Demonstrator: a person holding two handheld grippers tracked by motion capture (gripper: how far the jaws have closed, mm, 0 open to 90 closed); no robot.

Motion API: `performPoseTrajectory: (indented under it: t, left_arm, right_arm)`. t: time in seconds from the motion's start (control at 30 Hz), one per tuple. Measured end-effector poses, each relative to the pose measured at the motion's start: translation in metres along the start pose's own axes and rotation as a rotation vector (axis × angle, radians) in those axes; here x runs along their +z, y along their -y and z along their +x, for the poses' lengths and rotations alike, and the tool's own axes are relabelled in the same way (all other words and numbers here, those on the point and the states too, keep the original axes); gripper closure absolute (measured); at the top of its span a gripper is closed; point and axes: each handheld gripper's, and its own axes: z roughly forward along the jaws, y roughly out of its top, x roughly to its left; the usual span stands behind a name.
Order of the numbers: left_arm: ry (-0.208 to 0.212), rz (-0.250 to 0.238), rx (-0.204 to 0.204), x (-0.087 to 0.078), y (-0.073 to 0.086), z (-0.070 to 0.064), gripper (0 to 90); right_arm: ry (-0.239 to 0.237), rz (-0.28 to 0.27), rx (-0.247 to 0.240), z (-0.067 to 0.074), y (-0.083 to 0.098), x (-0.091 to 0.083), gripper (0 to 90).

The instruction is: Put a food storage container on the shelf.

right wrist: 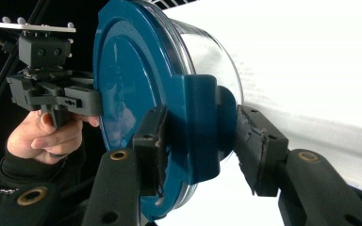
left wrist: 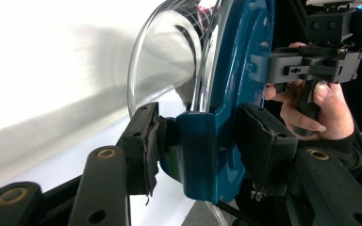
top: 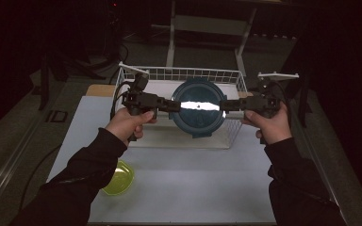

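Two hand-held grippers carry one round glass container with a blue lid (top: 197, 113) between them, lifted over the near part of a white wire basket (top: 231, 75). Nearest, at the left, a yellow-green bowl (top: 119, 178) sits on the white table (top: 188, 188). Farther in, the left gripper (top: 174, 105) clamps the lid's left latch tab and the right gripper (top: 224, 105) clamps the right one. The step looks like a two-handed carry, probably over the basket; the next move calls for both hands travelling level and together, grips unchanged.
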Motion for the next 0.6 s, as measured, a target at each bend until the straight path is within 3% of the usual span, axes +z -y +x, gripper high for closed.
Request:
performPoseTrajectory:
  t: [0.17, 0.37, 0.6]
  left_arm:
    - [0.006, -0.007, -0.026, 0.004, -0.014, 0.011, 49.5]
    - [-0.002, -0.017, -0.045, 0.007, -0.019, 0.021, 49.3]
    - [0.002, -0.029, -0.057, 0.007, -0.031, 0.028, 49.1]
  right_arm:
    - [0.007, -0.005, 0.021, -0.007, -0.013, 0.005, 55.6]
    - [0.017, -0.003, 0.038, -0.014, -0.023, 0.014, 55.4]
    - [0.017, -0.015, 0.07, -0.019, -0.032, 0.02, 55.4]
